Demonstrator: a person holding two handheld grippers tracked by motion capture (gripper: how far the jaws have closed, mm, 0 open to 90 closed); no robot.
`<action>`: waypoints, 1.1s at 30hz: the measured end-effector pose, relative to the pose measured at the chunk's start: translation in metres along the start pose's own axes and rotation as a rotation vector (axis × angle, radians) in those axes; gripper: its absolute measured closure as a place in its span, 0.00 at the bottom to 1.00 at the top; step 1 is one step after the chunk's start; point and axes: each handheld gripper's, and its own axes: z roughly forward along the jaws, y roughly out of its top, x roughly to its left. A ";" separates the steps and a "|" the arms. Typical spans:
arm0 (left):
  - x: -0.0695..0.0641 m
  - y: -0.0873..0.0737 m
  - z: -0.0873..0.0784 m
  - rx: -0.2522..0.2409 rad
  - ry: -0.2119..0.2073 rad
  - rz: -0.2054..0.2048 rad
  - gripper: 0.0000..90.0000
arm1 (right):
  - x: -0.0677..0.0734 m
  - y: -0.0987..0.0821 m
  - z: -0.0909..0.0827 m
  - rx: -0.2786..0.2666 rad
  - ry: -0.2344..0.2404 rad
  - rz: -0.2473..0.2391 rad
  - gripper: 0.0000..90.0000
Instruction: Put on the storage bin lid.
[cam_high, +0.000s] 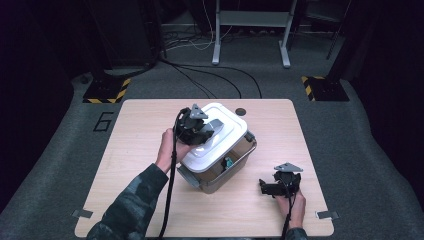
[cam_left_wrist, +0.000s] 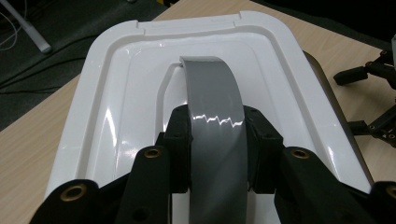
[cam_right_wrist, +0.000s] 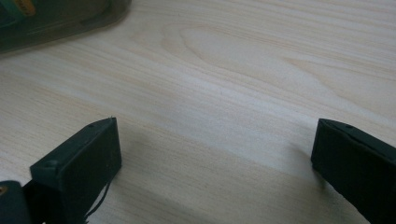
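Observation:
A grey see-through storage box (cam_high: 235, 167) stands in the middle of the table. Its white lid (cam_high: 222, 137) lies askew over it, shifted toward the far left, so the box's near right corner is uncovered. My left gripper (cam_high: 202, 131) is shut on the lid's grey handle (cam_left_wrist: 215, 107), whose strap runs between the two pads in the left gripper view. Wide open, my right gripper (cam_high: 264, 188) rests low on the table near the front right, with only bare wood between its fingers (cam_right_wrist: 79, 163). A corner of the box (cam_right_wrist: 56, 18) lies beyond it.
Something small and teal (cam_high: 228, 162) lies inside the box. The wooden table (cam_high: 145, 150) has bare room left of the box and along its front. A dark round hole (cam_high: 241, 111) sits near the far edge. Cables and stands cover the floor behind.

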 end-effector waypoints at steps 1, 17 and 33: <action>0.000 0.000 0.000 0.000 0.000 0.000 0.74 | 0.000 0.000 0.000 0.000 0.000 0.000 0.01; -0.017 -0.004 0.018 0.023 -0.043 0.011 0.74 | 0.000 0.000 0.000 0.001 0.001 0.005 0.01; -0.029 -0.014 0.030 0.041 -0.073 0.010 0.74 | 0.000 0.000 0.000 0.002 0.001 0.003 0.01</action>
